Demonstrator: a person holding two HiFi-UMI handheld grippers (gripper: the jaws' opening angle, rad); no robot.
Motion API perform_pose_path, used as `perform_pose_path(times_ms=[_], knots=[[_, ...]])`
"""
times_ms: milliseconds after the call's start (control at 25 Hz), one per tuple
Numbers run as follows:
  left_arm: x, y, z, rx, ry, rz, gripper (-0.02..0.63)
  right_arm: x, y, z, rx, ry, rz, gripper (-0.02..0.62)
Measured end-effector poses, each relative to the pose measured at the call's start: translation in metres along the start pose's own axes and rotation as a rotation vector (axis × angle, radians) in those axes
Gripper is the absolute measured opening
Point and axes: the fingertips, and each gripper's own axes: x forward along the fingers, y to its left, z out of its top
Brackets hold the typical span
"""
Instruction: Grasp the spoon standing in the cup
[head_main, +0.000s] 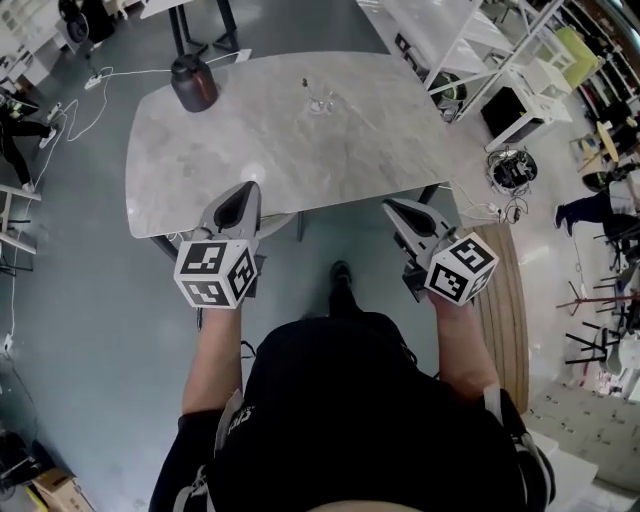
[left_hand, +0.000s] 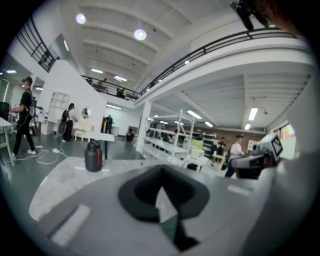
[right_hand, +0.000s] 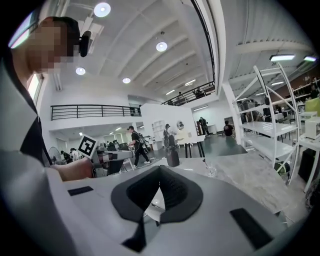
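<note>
A small clear glass cup (head_main: 319, 102) stands on the far middle of the marble table (head_main: 280, 150), with a thin spoon (head_main: 307, 87) upright in it. The right gripper view shows the cup (right_hand: 211, 171) small and far ahead. My left gripper (head_main: 243, 200) hovers over the table's near edge, shut and holding nothing. My right gripper (head_main: 400, 213) hangs just off the near edge to the right, also shut and holding nothing. Both are far from the cup. In the left gripper view the cup is hidden behind the gripper (left_hand: 161, 192) body.
A dark jar (head_main: 193, 83) stands at the table's far left corner. White shelving (head_main: 470, 50) rises beyond the far right corner. Cables (head_main: 95, 95) lie on the floor to the left. Several people walk in the hall behind.
</note>
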Motion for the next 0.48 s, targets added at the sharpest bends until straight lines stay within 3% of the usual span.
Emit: perform_pose_path(times_ms=[480], knots=[[0.122, 0.000, 0.030, 0.005, 0.050, 0.052, 0.009, 0.057, -0.116, 0.029, 0.036, 0.023, 0.107, -0.003]])
